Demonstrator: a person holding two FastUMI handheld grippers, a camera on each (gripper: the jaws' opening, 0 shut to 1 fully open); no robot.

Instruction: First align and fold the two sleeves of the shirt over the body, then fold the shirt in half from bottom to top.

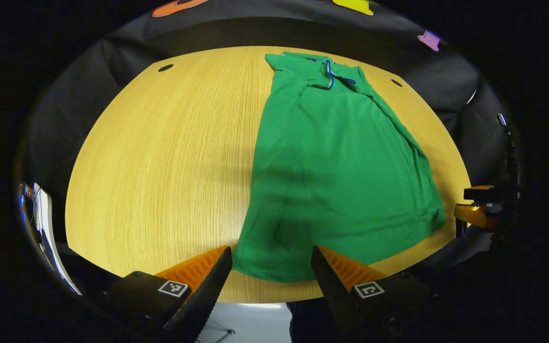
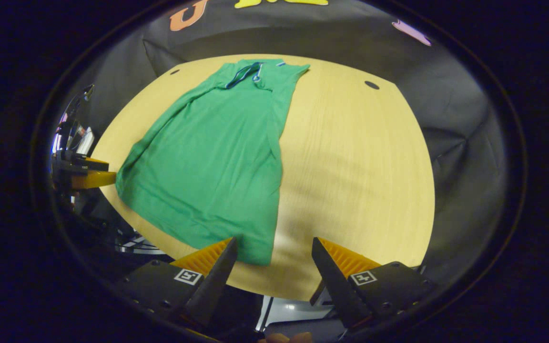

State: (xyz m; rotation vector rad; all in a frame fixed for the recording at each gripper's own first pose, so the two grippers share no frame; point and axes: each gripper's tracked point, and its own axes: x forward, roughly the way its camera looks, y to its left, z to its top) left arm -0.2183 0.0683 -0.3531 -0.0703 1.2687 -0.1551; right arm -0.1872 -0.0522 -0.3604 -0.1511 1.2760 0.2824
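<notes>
Your green knit shirt (image 1: 336,176) on the pale wooden tabletop (image 1: 169,166) looks sleeve-folded already, so with both hand-held grippers, left (image 1: 271,267) and right (image 2: 272,259), spread apart and empty near its 6 o'clock hem, only the bottom-to-top fold seems left.

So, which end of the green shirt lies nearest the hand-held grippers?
The plain hem end, at the table's near edge; the collar end, with blue trim, lies far away.

This is a recording booth rather than a home: black cloth (image 1: 446,90) hangs as a wall behind and around a pale wood-grain counter (image 1: 169,157). The counter has office-style cable holes (image 1: 165,67) near its far corners. At 9 o'clock in the left gripper view, some equipment (image 1: 41,224) stands beside the counter.
</notes>
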